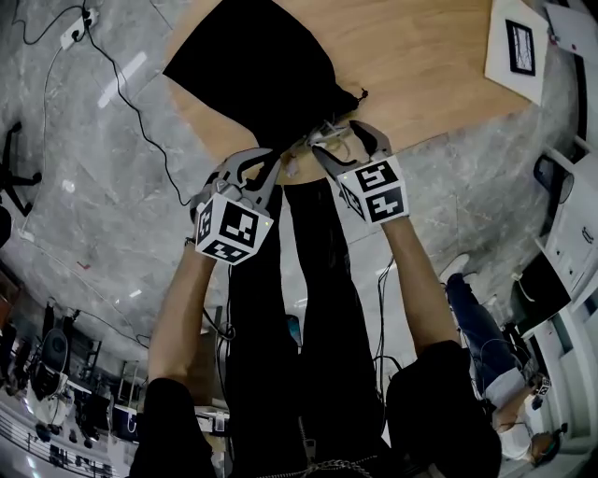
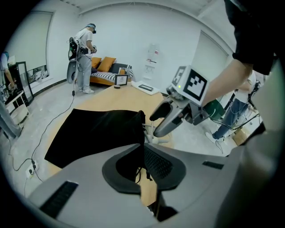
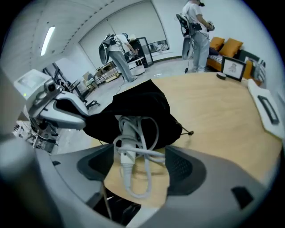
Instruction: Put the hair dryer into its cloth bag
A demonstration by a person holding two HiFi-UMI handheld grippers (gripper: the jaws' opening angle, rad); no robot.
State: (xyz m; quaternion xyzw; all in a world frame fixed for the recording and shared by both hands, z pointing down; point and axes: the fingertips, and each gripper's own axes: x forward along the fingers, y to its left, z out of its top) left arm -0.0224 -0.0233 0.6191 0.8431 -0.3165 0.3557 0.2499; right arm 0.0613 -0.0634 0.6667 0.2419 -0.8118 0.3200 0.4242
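The black cloth bag (image 1: 252, 65) lies flat on the round wooden table (image 1: 439, 65), its mouth toward the near edge. The white hair dryer's handle (image 3: 127, 142), wrapped in its white cord, sticks out of the bag's mouth. My right gripper (image 3: 138, 164) is open, with the handle and cord lying loose between its wide jaws. My left gripper (image 2: 142, 151) is shut on the bag's (image 2: 98, 133) black edge beside the mouth. In the head view the left gripper (image 1: 266, 163) and the right gripper (image 1: 338, 138) stand side by side at the table's near edge. The dryer's body is hidden in the bag.
A white sheet with a dark print (image 1: 519, 47) lies at the table's far right. A framed picture (image 3: 231, 67) and a white flat item (image 3: 267, 107) sit on the far side. A power strip and cable (image 1: 79, 28) lie on the floor. People stand near an orange sofa (image 2: 107, 73).
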